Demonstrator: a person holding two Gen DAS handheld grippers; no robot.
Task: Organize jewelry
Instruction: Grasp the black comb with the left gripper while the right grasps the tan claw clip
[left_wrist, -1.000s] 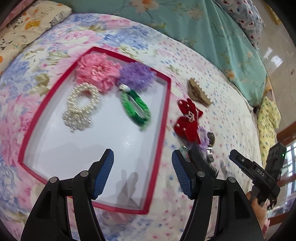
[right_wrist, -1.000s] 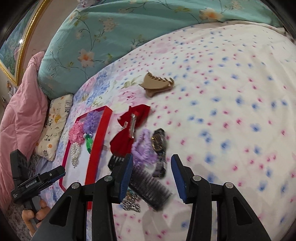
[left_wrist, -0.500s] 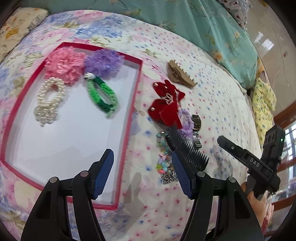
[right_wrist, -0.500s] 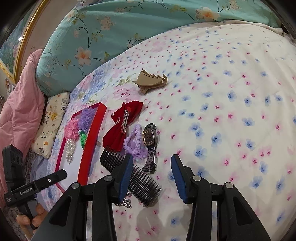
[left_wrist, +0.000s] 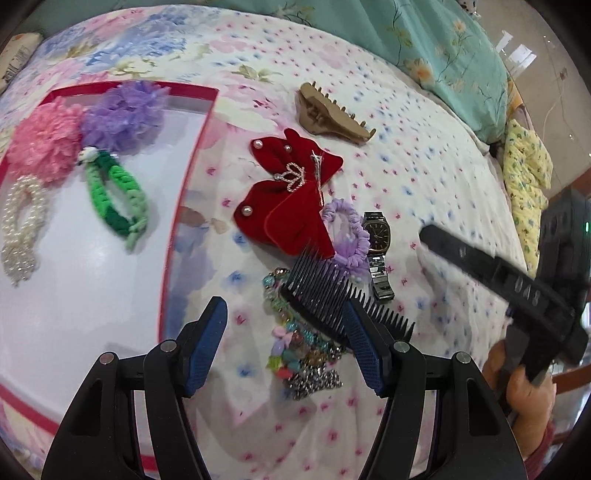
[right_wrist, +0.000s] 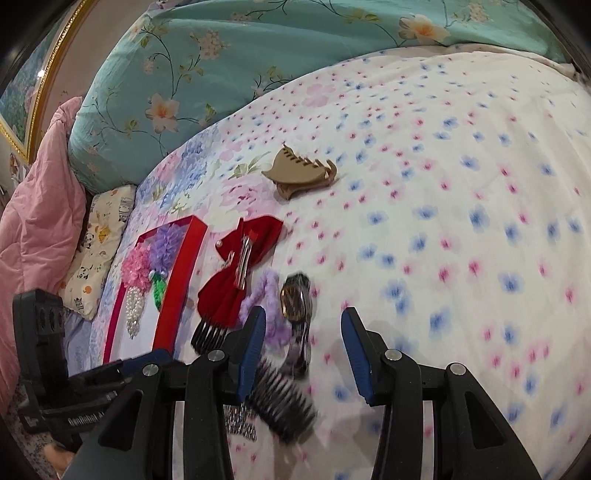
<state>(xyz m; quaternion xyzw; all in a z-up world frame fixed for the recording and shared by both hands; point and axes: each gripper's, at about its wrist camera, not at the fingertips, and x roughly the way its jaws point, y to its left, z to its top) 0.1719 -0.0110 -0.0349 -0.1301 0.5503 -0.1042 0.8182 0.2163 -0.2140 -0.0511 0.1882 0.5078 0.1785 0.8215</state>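
Black comb (left_wrist: 325, 306) is lying just ahead of the left gripper (left_wrist: 284, 343), apparently untouched; both grippers' jaws are standing apart, empty.

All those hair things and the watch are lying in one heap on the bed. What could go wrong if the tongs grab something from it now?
1. The black comb lies across the beaded bracelet and the purple scrunchie, so the open left tongs might lift or drag a neighbour along with it.
2. The watch touches the scrunchie and could be knocked aside.
3. The quilt is soft, so pressing down may shift the pieces.
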